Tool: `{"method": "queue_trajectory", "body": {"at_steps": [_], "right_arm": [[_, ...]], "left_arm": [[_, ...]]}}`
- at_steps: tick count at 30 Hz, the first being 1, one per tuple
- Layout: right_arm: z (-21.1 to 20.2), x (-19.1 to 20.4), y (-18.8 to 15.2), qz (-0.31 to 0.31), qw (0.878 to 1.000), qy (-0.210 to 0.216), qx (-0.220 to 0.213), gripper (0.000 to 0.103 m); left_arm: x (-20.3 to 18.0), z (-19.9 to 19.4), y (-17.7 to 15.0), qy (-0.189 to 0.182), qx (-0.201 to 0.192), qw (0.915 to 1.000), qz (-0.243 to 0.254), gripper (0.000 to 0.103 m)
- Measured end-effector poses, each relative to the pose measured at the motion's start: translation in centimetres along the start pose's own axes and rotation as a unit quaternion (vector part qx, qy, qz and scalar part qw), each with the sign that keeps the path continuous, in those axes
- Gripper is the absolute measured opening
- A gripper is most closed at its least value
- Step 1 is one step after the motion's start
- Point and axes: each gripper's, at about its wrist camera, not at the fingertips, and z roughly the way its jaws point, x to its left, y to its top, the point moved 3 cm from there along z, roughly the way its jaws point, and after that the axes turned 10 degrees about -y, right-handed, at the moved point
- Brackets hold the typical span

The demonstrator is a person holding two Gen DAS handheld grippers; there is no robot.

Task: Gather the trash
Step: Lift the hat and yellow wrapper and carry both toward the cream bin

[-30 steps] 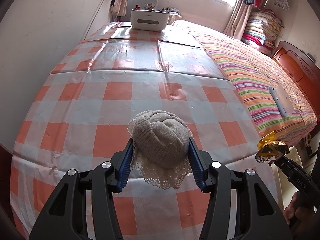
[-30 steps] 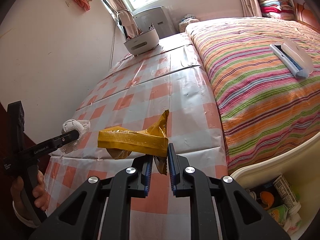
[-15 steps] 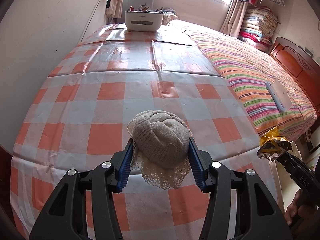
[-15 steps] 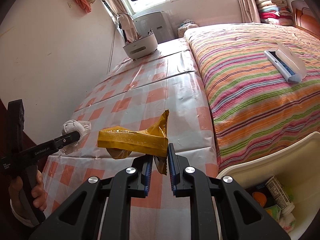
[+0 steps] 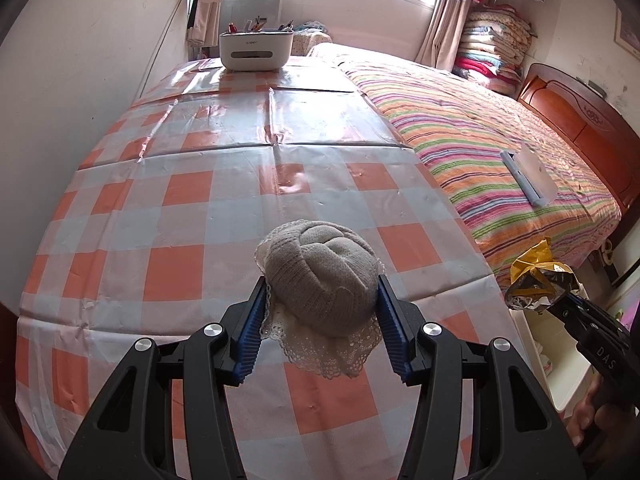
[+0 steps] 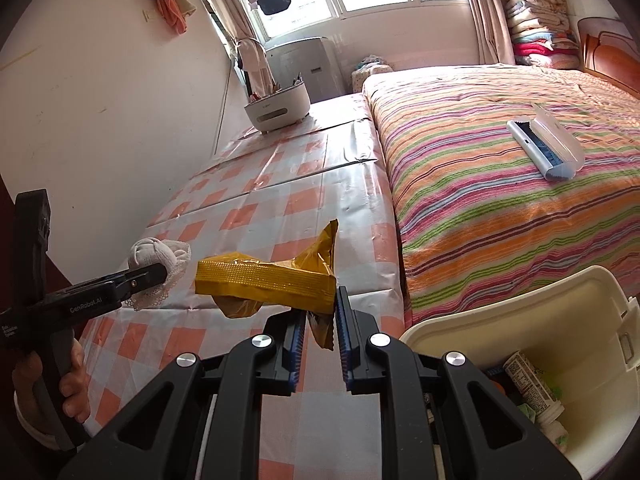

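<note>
My left gripper (image 5: 322,296) is shut on a balled-up grey knit sock with a lace cuff (image 5: 324,280), held above the checked tablecloth (image 5: 200,184). The same sock (image 6: 154,256) shows at the left of the right wrist view, in the left gripper's fingers (image 6: 140,276). My right gripper (image 6: 318,316) is shut on a crumpled yellow foil wrapper (image 6: 264,280), pinched by its right end. That wrapper (image 5: 536,276) also appears at the right edge of the left wrist view. A cream bin (image 6: 500,320) with trash inside sits below and to the right of the right gripper.
A white organiser box (image 5: 256,48) with pens stands at the table's far end. A striped bedspread (image 5: 480,136) lies right of the table, with a blue-and-white lint brush (image 6: 544,148) on it. A wall runs along the table's left side. Hands grip both handles.
Both grippers drew back toward the table's near edge with their loads. The cream bin has come further into the right wrist view.
</note>
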Motion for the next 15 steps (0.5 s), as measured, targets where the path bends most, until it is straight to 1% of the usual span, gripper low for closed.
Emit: {"method": "queue_trajectory", "body": {"at_steps": [4,15], "right_arm": [[-1.0,-0.6,-0.2,0.003,1.000,-0.003,-0.007,0.015],[-3.3,-2.7,-0.6,0.012,0.999,-0.017,-0.027,0.015]], "left_arm": [[-1.4,0.1,-0.4,-0.014,0.004,0.9999,0.007,0.051],[-6.0,0.7,-1.5,-0.028,0.013,0.9984,0.048,0.051]]}}
